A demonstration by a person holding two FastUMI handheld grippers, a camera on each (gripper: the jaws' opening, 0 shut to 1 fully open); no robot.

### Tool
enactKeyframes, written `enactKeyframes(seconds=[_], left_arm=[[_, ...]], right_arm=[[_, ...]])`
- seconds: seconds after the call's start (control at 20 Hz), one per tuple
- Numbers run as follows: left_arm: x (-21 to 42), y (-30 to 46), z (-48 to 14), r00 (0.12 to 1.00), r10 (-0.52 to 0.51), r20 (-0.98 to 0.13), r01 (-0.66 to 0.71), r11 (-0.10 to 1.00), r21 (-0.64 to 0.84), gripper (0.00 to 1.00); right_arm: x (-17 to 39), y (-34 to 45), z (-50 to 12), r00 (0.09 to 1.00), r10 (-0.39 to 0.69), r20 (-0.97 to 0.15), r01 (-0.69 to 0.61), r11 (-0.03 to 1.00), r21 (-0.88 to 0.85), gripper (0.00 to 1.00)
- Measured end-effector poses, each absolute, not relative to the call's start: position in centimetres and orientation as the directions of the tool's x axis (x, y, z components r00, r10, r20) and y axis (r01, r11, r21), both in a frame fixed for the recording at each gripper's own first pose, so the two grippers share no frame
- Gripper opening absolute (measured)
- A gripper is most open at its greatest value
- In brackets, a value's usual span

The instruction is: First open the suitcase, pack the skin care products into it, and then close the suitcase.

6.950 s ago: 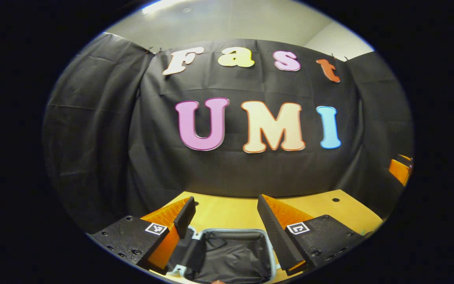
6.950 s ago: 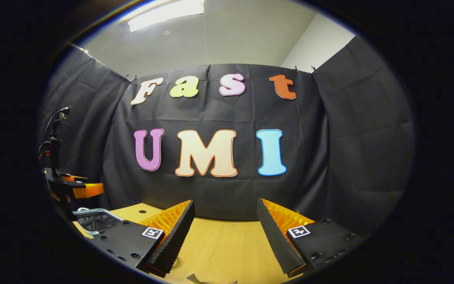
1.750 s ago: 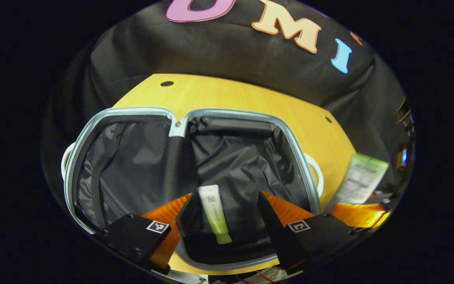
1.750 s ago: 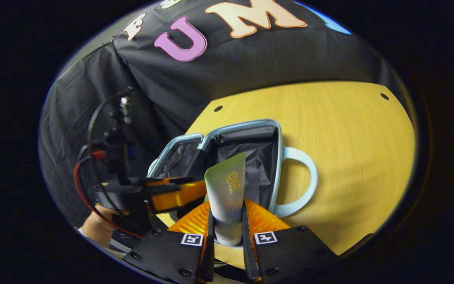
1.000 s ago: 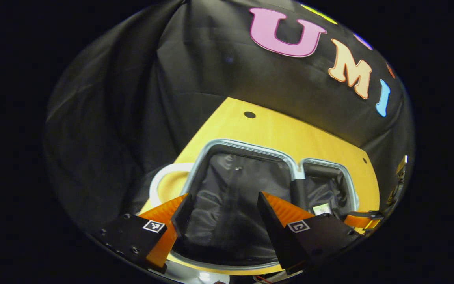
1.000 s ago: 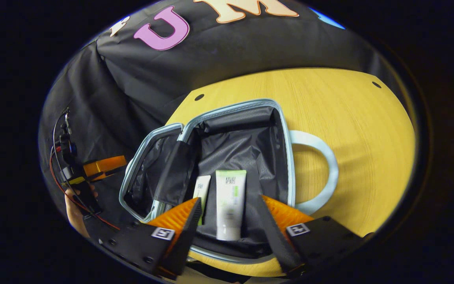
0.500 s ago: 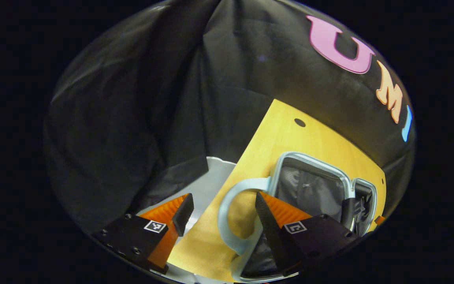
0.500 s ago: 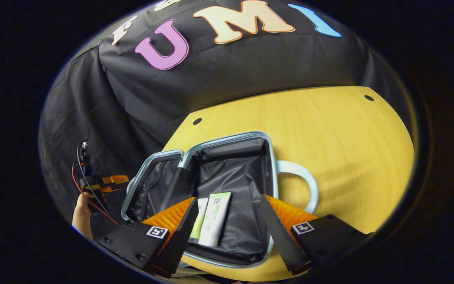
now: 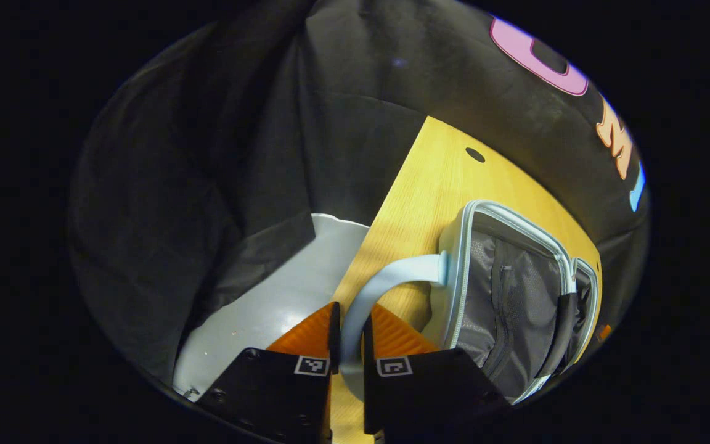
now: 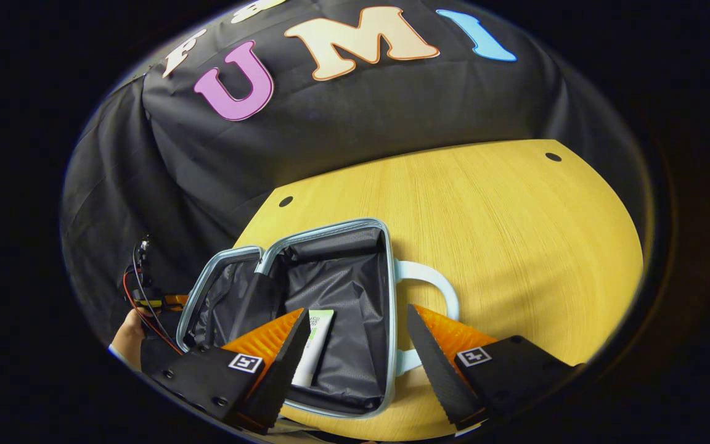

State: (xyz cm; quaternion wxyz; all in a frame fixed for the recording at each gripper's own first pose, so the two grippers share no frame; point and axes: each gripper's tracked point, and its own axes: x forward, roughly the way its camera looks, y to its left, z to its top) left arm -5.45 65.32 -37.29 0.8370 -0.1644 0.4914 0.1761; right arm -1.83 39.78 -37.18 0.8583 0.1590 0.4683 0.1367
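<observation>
- Left gripper view: the left gripper (image 9: 347, 345) had swung off the lining and clamped the suitcase handle (image 9: 372, 290) — lid half (image 9: 503, 290) lifted, so closing had begun.
- Right gripper view: the right gripper (image 10: 355, 345) hung spread and empty — its tube (image 10: 313, 345) now lay in the suitcase (image 10: 342, 296).

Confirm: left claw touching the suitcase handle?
Touching. The left gripper view shows the left claw closed on the pale handle, both fingers pressed against its loop with no gap.

Left tongs (image 9: 349, 345) clamped tight, fingers nearly parallel, both pressing on the handle (image 9: 386, 280) loop. Right tongs (image 10: 355, 351) spread wide, holding nothing, tilted down. Hand (image 10: 126, 338) gripping left tongs, seen at right view's edge.
</observation>
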Motion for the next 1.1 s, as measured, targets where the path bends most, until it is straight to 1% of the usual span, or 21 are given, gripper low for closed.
enactKeyframes(seconds=[0.05, 0.1, 0.15, 0.25, 0.35, 0.55, 0.7, 0.95, 1.1], left_arm=[[-5.4, 65.1, -36.7, 0.472, 0.138, -0.871, -0.442, 0.891, -0.099, 0.11], [-5.2, 64.6, -36.1, 0.478, 0.137, -0.868, -0.425, 0.901, -0.091, 0.04], [-5.3, 64.2, -35.3, 0.475, 0.140, -0.869, -0.407, 0.911, -0.075, 0.01], [-4.6, 64.3, -32.9, 0.513, 0.175, -0.841, -0.372, 0.928, -0.034, 0.01], [-4.6, 63.9, -29.8, 0.544, 0.196, -0.816, -0.365, 0.931, -0.019, 0.00], [-3.3, 61.1, -22.8, 0.639, 0.196, -0.744, -0.330, 0.943, -0.035, 0.00], [-2.1, 57.1, -17.9, 0.705, 0.186, -0.685, -0.292, 0.955, -0.041, 0.00], [-0.2, 49.0, -11.9, 0.793, 0.123, -0.597, -0.197, 0.979, -0.059, 0.00], [0.8, 43.8, -10.0, 0.816, 0.066, -0.574, -0.119, 0.991, -0.056, 0.00]], right_arm=[[-1.8, 39.7, -37.1, 0.530, 0.385, -0.756, -0.090, 0.911, 0.402, 0.98], [-1.8, 39.5, -37.0, 0.534, 0.388, -0.751, -0.092, 0.910, 0.404, 0.98], [-1.7, 39.3, -36.8, 0.541, 0.388, -0.747, -0.094, 0.910, 0.404, 0.98], [-1.4, 38.8, -36.6, 0.559, 0.385, -0.734, -0.100, 0.910, 0.402, 0.98], [-1.1, 38.1, -36.1, 0.581, 0.384, -0.717, -0.112, 0.911, 0.397, 0.98], [-1.0, 36.8, -35.7, 0.607, 0.404, -0.685, -0.150, 0.904, 0.401, 0.98], [-1.3, 35.3, -35.3, 0.607, 0.426, -0.670, -0.182, 0.896, 0.405, 0.98], [-1.1, 31.8, -34.3, 0.634, 0.438, -0.638, -0.212, 0.891, 0.401, 0.98], [-0.8, 29.6, -33.8, 0.643, 0.443, -0.625, -0.209, 0.886, 0.414, 0.98]])
